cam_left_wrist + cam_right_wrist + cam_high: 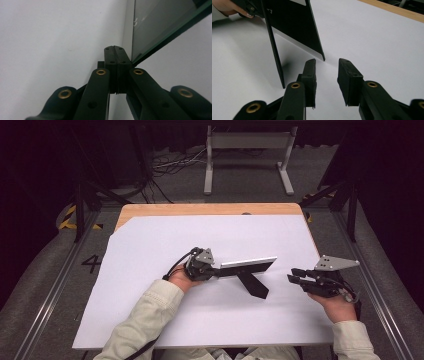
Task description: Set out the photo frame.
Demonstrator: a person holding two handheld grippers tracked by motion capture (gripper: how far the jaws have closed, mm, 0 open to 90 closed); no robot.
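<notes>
The picture frame (247, 265) stands on edge near the middle of the white sheet (150, 270) that covers the surface, propped by its black back leg (254, 286), which angles toward you and touches the sheet. In the high view its long top edge runs left to right, catching light along the silver strip. In the right gripper view you see the frame's dark back panel (294, 27) and the thin leg (274, 50) coming down to the sheet, with a pale band along the lower edge.

Your left gripper (216, 268) is at the frame's left end. In the left gripper view its jaws are pressed together with no gap between the pads (111, 67), and the frame's glass and dark edge (160, 30) rise just right of them; whether the pads pinch the frame's corner cannot be told from these views. Faint marks on the glass are too small to read.

Your right gripper (295, 276) hovers right of the frame, apart from it, jaws spread with a clear gap and nothing between them; its own view shows the pads (348, 77) pointing at the frame's lower corner.

The wooden surface (210, 209) shows along the far edge. A "4" (92, 263) is marked on the floor at left. A grey metal stand (249, 157) sits beyond.
</notes>
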